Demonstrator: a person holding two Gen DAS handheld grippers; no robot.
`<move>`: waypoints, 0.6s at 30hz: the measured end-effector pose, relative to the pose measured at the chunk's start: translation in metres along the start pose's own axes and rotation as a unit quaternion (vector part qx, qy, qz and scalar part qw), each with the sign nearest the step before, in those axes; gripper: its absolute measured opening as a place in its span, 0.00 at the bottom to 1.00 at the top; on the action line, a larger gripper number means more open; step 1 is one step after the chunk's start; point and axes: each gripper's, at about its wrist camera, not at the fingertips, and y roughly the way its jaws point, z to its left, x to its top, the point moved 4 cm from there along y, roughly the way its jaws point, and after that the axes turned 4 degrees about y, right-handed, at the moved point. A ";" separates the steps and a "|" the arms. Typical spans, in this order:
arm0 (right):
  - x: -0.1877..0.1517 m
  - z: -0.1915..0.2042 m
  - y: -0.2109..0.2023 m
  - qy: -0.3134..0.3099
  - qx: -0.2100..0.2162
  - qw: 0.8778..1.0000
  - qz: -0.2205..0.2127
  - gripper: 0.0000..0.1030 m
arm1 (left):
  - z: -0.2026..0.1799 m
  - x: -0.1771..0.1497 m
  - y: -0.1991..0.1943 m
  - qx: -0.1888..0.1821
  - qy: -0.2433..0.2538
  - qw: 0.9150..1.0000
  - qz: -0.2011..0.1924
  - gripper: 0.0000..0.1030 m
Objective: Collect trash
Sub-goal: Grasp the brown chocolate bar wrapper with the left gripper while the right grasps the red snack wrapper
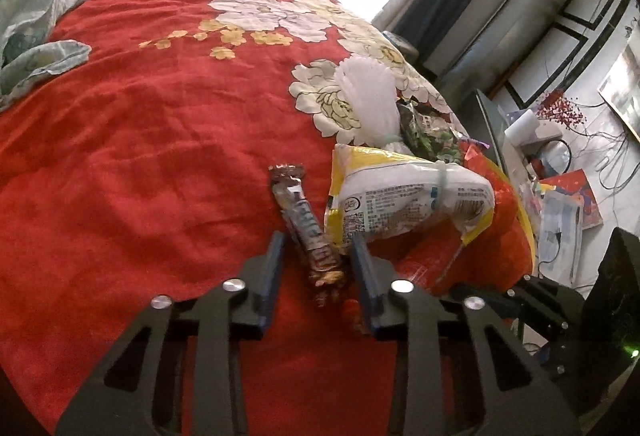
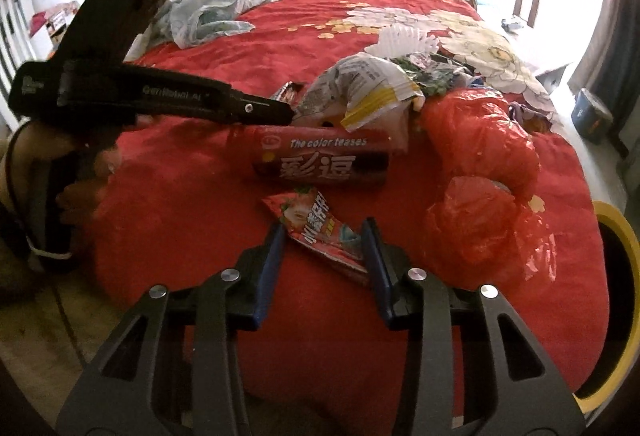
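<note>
Right wrist view: a wrinkled red bedspread [image 2: 180,163] carries crinkly trash. Toward its far edge lies a glossy red bag [image 2: 480,139]; nearer, a flat strawberry wrapper [image 2: 320,232] lies between the right gripper's [image 2: 325,234] open jaws. The left gripper [image 1: 318,242] gapes around a slim foil bar wrapper [image 1: 308,232]. Slick film may slip when pinched.

The left gripper [image 1: 318,242] is lowered close to the surface with its jaws spread apart, blue pads [image 1: 276,256] angled forward. The right gripper [image 2: 324,232] is also low, its jaws parted. In the right wrist view the left gripper [image 2: 290,111] reaches in from the left, held by the person's left hand [image 2: 86,175] around its handle.
</note>
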 end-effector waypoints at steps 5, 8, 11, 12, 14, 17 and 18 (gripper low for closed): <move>-0.001 0.002 0.001 -0.011 -0.007 1.000 -0.003 0.30 | 0.005 0.000 -0.002 -0.002 -0.006 1.000 -0.002 0.19; -0.001 0.002 0.000 -0.003 -0.001 1.000 -0.005 0.27 | 0.005 0.001 -0.005 -0.004 -0.006 1.000 -0.007 0.18; -0.001 0.002 -0.005 0.006 0.012 1.000 -0.008 0.24 | 0.005 0.004 -0.010 -0.004 -0.007 1.000 -0.014 0.17; -0.001 0.002 -0.006 0.009 0.015 1.000 -0.009 0.24 | 0.006 0.005 -0.011 -0.004 -0.008 1.000 -0.017 0.17; -0.001 0.002 -0.008 0.013 0.020 1.000 -0.013 0.23 | 0.007 0.007 -0.014 -0.004 -0.009 1.000 -0.022 0.17; 0.000 0.002 -0.009 0.020 0.028 0.999 -0.015 0.17 | 0.007 0.009 -0.022 -0.003 -0.008 0.999 -0.033 0.17; 0.000 0.002 -0.010 0.024 0.031 0.999 -0.017 0.17 | 0.007 0.010 -0.024 -0.003 -0.008 0.999 -0.035 0.17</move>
